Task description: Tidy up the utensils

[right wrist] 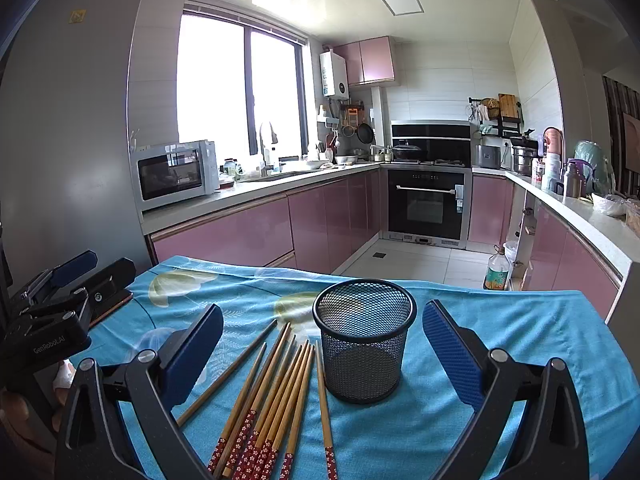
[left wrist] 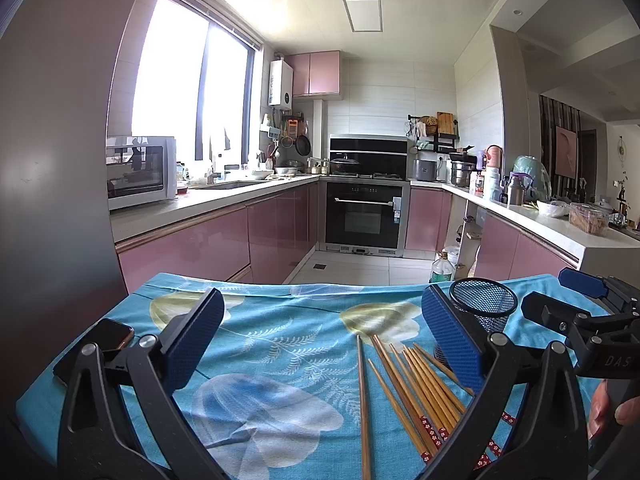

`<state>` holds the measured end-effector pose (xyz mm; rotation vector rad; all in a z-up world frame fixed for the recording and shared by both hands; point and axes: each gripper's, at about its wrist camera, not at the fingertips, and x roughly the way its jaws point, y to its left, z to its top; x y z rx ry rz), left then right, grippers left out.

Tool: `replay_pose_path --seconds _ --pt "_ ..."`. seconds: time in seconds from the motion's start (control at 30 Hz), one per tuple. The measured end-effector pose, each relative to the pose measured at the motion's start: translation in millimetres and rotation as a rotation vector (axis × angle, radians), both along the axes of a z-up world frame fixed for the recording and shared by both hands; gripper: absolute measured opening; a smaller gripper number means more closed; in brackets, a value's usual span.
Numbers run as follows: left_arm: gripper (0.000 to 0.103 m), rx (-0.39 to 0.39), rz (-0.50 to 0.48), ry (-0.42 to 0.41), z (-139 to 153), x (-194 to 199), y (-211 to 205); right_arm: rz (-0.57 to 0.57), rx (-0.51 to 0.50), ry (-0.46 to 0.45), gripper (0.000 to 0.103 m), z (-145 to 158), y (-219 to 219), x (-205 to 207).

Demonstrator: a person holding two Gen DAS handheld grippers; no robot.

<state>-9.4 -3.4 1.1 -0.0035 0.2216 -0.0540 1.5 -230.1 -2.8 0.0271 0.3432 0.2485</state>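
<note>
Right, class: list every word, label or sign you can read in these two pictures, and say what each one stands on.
"GenRobot.AI": on the left gripper body, seen in the right wrist view.
"DAS", cut off at the edge: on the right gripper body, seen in the left wrist view.
Stickers on the fridge, water heater and oven: too small to read.

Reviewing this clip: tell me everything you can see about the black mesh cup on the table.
The black mesh cup is a round holder of fine wire mesh, metal by the look of it, with a solid rim and base band. It stands upright on the blue floral tablecloth and looks empty: mesh shows through to the bottom. The wooden chopsticks lie on the cloth just to its left in the right wrist view, the nearest one close to its base; contact cannot be told. It sits between the fingers of the open right gripper, which do not touch it.
</note>
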Motion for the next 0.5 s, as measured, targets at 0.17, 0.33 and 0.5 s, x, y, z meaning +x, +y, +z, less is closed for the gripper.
replay_pose_path --seconds 0.17,0.33,0.5 --pt "0.097 0.001 -0.001 0.0 -0.1 0.1 -0.3 0.004 0.001 0.001 0.097 -0.4 0.1 0.1" --pt "0.097 0.002 -0.004 0.006 -2.6 2.1 -2.0 0.006 0.002 0.004 0.097 -0.8 -0.3 -1.6" --pt "0.097 0.002 -0.005 0.011 -3.7 3.4 -3.4 0.005 0.001 0.004 0.097 -0.4 -0.1 -1.2"
